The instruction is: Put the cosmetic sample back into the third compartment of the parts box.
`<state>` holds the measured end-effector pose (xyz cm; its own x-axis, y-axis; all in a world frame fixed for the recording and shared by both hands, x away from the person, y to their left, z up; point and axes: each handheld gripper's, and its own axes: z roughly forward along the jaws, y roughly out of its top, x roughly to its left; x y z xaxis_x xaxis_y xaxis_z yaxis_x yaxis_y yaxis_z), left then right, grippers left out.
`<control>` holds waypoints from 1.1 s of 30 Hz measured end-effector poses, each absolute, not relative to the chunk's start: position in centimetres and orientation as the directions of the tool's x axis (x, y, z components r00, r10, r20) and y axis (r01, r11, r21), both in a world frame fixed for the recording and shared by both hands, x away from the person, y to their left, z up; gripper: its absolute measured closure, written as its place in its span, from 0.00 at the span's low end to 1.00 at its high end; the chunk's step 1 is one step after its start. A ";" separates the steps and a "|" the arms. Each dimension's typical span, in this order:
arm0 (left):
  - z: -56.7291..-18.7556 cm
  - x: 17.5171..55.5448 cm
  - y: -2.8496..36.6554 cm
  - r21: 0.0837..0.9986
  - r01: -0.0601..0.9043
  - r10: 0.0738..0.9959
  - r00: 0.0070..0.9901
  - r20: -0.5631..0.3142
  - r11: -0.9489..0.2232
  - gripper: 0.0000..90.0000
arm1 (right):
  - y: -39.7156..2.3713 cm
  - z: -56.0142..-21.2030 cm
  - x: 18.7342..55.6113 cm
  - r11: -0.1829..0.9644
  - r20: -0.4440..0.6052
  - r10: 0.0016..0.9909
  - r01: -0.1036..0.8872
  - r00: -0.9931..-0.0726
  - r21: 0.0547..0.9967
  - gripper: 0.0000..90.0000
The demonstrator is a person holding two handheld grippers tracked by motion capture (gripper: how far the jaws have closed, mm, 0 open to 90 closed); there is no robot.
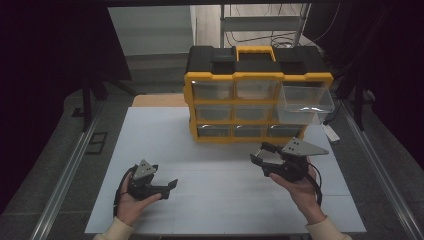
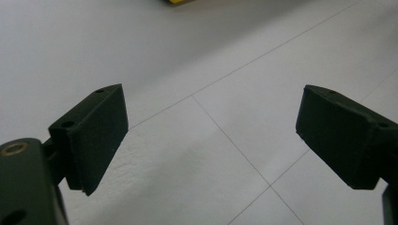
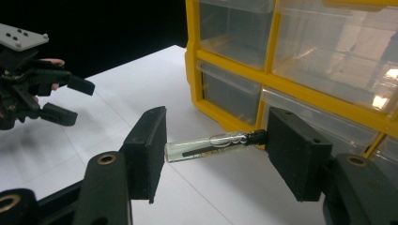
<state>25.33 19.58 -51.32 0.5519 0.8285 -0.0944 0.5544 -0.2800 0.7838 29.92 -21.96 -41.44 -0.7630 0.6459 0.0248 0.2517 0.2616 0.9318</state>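
So on the high view I've got the white worktop with the yellow and black drawer organizer sitting at the upper middle of the frame, toward the far edge. It's a three by three grid of clear drawers, and the top right drawer is pulled out toward me, sticking well past the others.

My right gripper is at lower right of center in that view, held in the right hand, just in front of the organizer's bottom row. In the right gripper view its fingers are clamped end to end on a small glass vial: clear tube, dark cap against the finger on the right side of the frame, the other end against the finger on the left side. The vial lies roughly level across the middle of that frame, above the worktop, with the organizer's lower drawers right behind it. Can't tell what's inside beyond a dark strip and a bubble or two.

My left gripper is at lower left of the high view, cradled in the left hand, well apart from the organizer. In the left gripper view its fingers are spread wide with nothing between them, just bare worktop with thin seam lines. It also turns up at the upper left of the right gripper view, fingers apart.
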 end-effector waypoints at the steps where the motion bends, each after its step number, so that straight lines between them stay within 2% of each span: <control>1: -51.3 25.3 19.6 0.784 0.554 0.829 0.552 -0.095 -0.279 0.11 | -21.8 -41.4 30.0 0.257 0.028 0.645 0.252 -0.763 0.933 0.45; 33: -51.2 25.4 19.6 0.787 0.558 0.827 0.551 -0.115 -0.262 0.11 | -20.9 -37.1 29.6 0.219 -0.001 0.653 0.188 -0.757 0.957 0.45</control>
